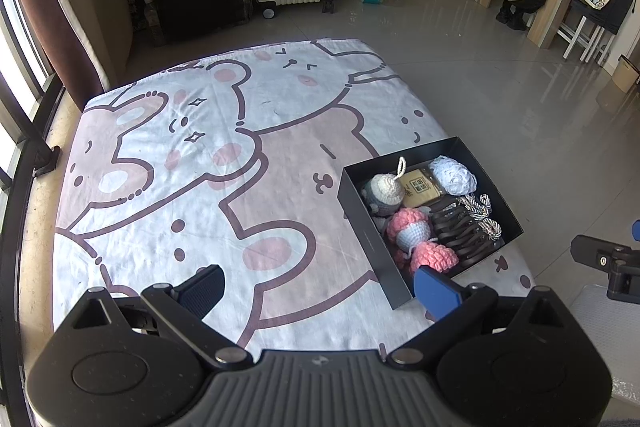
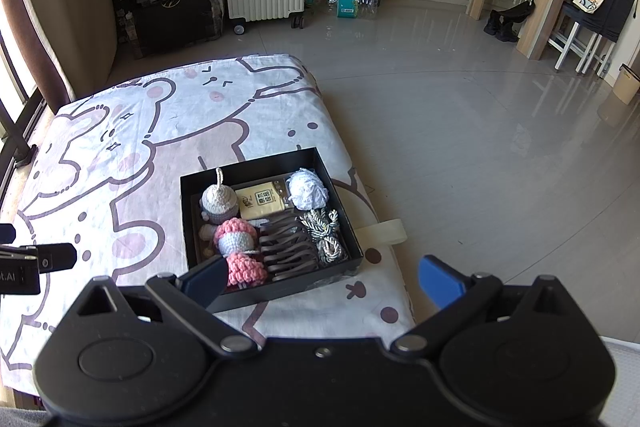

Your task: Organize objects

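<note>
Closest to me, the right tool (image 2: 320, 281) hangs with its jaws spread wide and nothing between them, its dark left finger (image 2: 204, 281) just over the near rim of the black box (image 2: 188, 223), so this hand is plainly the nearer one. The left tool (image 1: 318, 289) is equally wide and empty, hovering over bare cartoon-print sheet (image 1: 192, 155), with the box off to its right. The box sits near the right edge of the surface, straight ahead of the right tool, one pair of sides running away from me. Inside, nearest first: a pink crocheted piece (image 2: 245, 269), a pink-and-white crocheted doll (image 2: 234, 237) and a stack of brown straps (image 2: 288, 247), a twisted cord (image 2: 326, 237) along the right wall, then a cream-hatted doll (image 2: 219, 203), a tan packet (image 2: 260, 202) and a white yarn ball (image 2: 307, 189) at the far wall. I'd judge everything already gathered; the sheet looks clear.
</note>
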The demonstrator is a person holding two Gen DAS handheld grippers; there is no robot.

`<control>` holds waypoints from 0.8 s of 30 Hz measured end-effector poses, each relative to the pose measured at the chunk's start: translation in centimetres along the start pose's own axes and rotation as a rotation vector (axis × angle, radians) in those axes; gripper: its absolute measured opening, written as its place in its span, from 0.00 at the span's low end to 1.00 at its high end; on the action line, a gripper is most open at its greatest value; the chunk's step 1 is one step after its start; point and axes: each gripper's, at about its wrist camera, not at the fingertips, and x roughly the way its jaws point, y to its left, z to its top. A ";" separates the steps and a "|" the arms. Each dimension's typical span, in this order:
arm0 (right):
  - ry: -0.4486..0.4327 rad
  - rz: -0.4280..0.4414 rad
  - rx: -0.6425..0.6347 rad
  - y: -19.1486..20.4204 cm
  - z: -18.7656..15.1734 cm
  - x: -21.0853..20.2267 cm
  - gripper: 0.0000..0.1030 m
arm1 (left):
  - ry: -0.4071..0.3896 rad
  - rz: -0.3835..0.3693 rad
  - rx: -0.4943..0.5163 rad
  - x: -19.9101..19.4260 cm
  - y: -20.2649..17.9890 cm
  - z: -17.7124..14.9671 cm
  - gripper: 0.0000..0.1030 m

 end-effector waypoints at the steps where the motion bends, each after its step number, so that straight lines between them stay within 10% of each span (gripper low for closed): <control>1: 0.000 0.000 0.000 0.0 0.0 0.0 1.00 | 0.000 0.000 0.000 0.0 0.0 0.0 0.97; 24: 0.001 0.000 0.000 0.0 0.0 0.0 1.00 | 0.002 0.000 0.000 0.1 -0.1 -0.3 0.97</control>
